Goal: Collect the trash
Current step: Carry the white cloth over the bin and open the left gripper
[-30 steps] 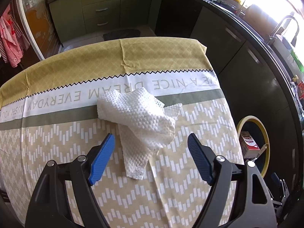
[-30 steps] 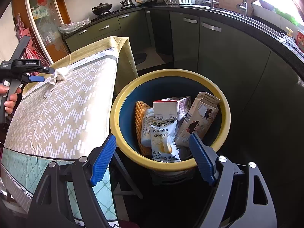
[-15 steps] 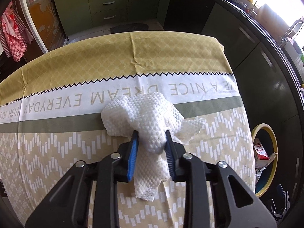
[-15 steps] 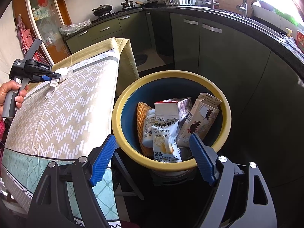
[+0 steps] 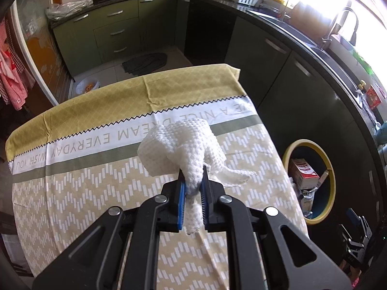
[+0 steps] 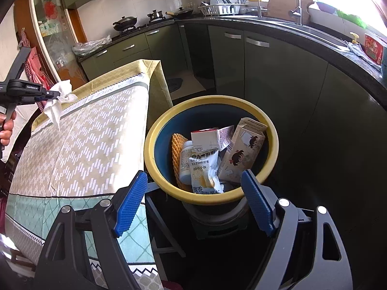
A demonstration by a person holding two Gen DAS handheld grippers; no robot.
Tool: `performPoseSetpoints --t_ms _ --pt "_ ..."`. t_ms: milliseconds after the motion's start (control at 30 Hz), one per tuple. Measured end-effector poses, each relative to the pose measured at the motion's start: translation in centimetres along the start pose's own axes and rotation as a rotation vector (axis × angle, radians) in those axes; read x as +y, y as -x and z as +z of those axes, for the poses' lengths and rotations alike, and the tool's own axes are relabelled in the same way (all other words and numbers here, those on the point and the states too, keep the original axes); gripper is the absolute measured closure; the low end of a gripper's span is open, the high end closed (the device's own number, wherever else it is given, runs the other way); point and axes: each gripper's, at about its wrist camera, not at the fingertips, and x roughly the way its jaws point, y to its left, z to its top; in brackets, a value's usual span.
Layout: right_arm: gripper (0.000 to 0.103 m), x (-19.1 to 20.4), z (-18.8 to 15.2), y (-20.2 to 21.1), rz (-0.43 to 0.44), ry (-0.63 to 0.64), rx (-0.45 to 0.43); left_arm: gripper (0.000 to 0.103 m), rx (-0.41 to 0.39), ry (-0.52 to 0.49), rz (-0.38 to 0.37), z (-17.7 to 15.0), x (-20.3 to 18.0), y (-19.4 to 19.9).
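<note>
My left gripper (image 5: 193, 181) is shut on a crumpled white paper towel (image 5: 183, 145) and holds it lifted above the table. From the right wrist view the left gripper (image 6: 48, 94) and the hanging towel (image 6: 56, 104) show at the far left, clear of the cloth. My right gripper (image 6: 194, 198) is open and empty, hovering at the near rim of a yellow-rimmed blue trash bin (image 6: 271, 125). The bin holds cartons, a snack packet, a bottle and a yellow net. The bin (image 5: 331, 169) also shows at the right of the left wrist view.
The table (image 5: 72, 205) wears a yellow and beige patterned cloth with printed words. The bin stands off the table's right edge on a dark stool (image 6: 217, 222). Dark green kitchen cabinets (image 6: 278, 77) and a counter with a sink curve behind the bin.
My left gripper closed on the paper towel and lifted it off the tablecloth. My right gripper stayed open over the bin, almost unmoved.
</note>
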Motion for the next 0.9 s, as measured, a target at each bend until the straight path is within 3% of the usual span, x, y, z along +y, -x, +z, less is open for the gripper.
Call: performPoseSetpoints --t_ms 200,367,633,900 --pt "0.024 -1.4 -1.4 1.6 -0.044 -0.039 -0.021 0.092 -0.054 -0.131 -0.089 -1.0 -6.4 4.5" --pt "0.020 -2.9 -2.3 3.2 -0.039 -0.093 -0.056 0.092 -0.059 -0.240 -0.186 -1.5 -13.4 5.1" --pt "0.020 -5.0 -3.8 5.2 -0.033 -0.144 -0.091 0.092 0.028 -0.322 -0.268 -1.2 -23.3 -1.5" --pt "0.020 -7.2 -4.9 5.8 -0.043 -0.203 -0.093 0.091 0.106 -0.339 -0.202 -0.9 -27.0 -8.3"
